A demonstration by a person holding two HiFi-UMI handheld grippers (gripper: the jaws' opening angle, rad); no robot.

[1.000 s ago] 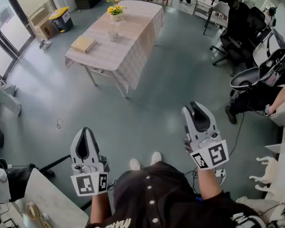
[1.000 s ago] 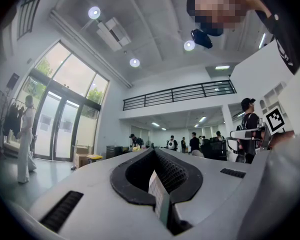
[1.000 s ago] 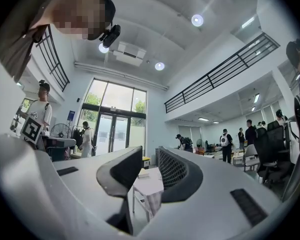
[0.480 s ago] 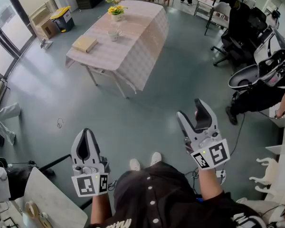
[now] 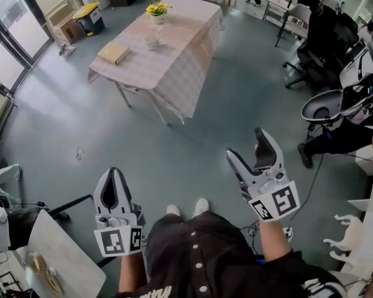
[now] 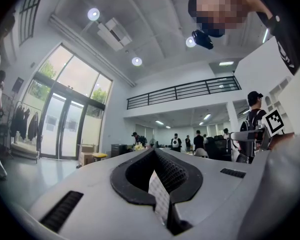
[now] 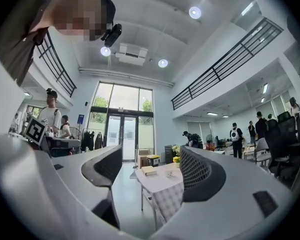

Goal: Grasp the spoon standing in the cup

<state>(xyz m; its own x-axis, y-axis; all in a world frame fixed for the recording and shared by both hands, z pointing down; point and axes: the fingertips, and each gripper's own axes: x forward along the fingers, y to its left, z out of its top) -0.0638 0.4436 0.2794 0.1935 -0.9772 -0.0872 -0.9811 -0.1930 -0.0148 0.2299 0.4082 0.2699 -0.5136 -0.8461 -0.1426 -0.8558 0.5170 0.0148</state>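
Note:
A white cup [image 5: 153, 41] stands on the long cloth-covered table [image 5: 180, 48] far ahead across the floor. It is too small for the spoon in it to be made out. In the right gripper view the cup [image 7: 169, 173] shows on the table [image 7: 165, 196] between the jaws, far beyond them. My right gripper [image 5: 246, 144] is held at waist height, its jaws opening wide with nothing between them. At the lower left my left gripper [image 5: 114, 171] is shut and empty. Through its closed tips [image 6: 155, 152] only a strip of checked cloth shows.
A tan book [image 5: 114, 53] and yellow flowers [image 5: 158, 9] share the table. Office chairs [image 5: 317, 36] and a grey seat [image 5: 336, 104] line the right side. A yellow-lidded bin [image 5: 87, 14] stands at the back left. A white table [image 5: 59, 259] with tape rolls is at the lower left.
The right gripper's jaws have spread from nearly shut to wide apart. The left gripper has stayed as it was. The table has shifted slightly right and down in the head view.

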